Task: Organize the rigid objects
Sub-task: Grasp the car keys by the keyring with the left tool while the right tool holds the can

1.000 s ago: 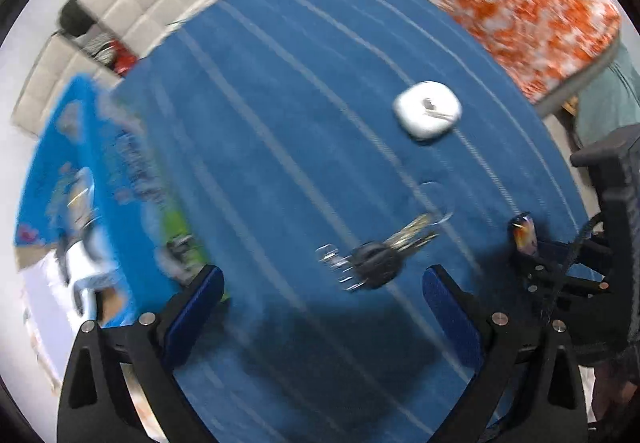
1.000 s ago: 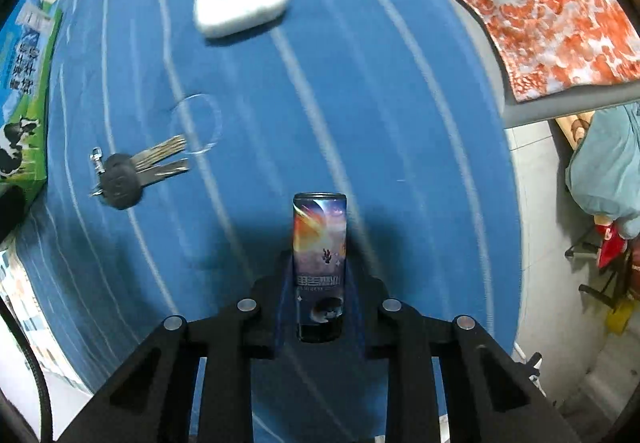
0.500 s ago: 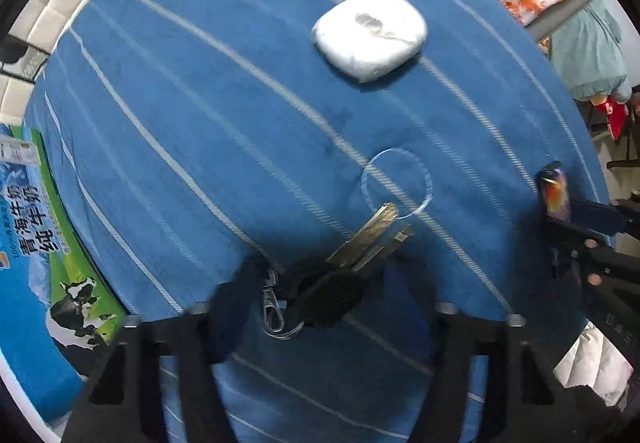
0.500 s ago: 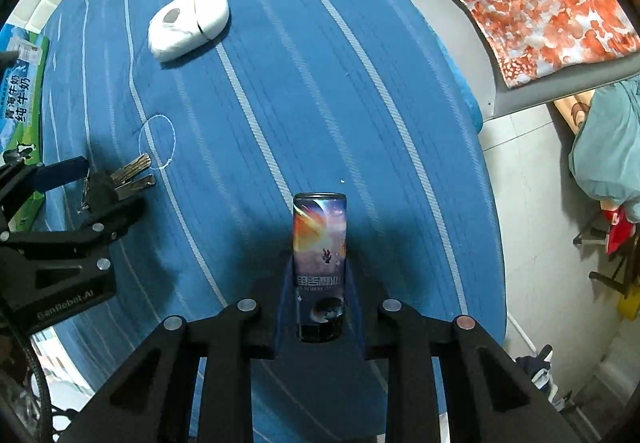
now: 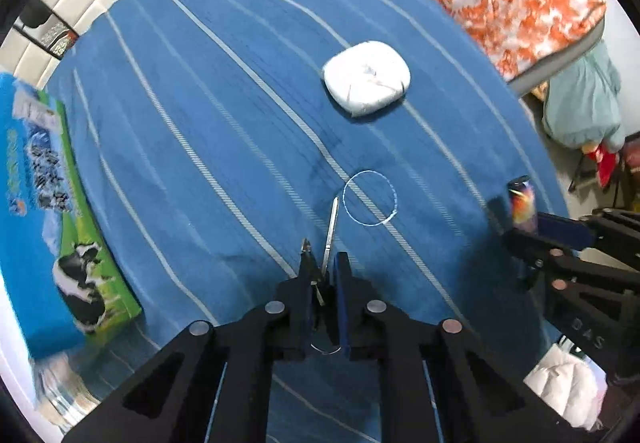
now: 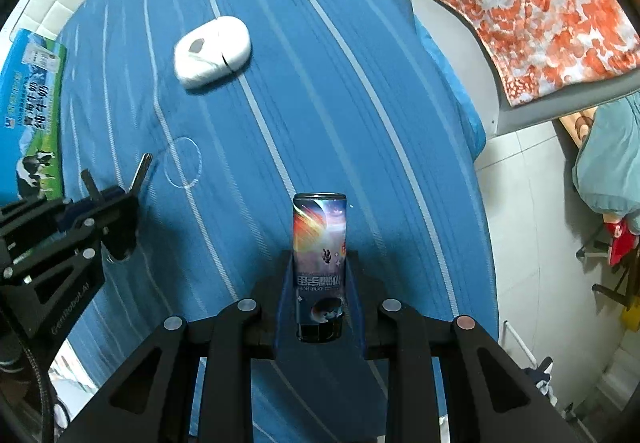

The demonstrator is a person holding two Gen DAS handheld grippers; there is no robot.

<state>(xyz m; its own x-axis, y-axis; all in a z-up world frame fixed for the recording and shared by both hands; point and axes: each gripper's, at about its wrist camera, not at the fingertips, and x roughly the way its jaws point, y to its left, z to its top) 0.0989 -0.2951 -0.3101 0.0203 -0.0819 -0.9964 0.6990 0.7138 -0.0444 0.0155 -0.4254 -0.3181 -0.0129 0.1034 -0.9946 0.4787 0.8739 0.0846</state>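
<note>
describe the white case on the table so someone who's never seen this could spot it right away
Start with the blue striped tablecloth covering the table. Out on the open cloth, beyond the drawn white circle and well away from both grippers, lies the white case. It is the only plain white, rounded, pebble-like thing there, lying flat with nothing touching it.

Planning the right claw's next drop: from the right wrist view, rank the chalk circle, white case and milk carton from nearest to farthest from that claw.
1. chalk circle, ahead-left on the cloth.
2. white case, farther up, left of centre.
3. milk carton, far left edge.
</note>
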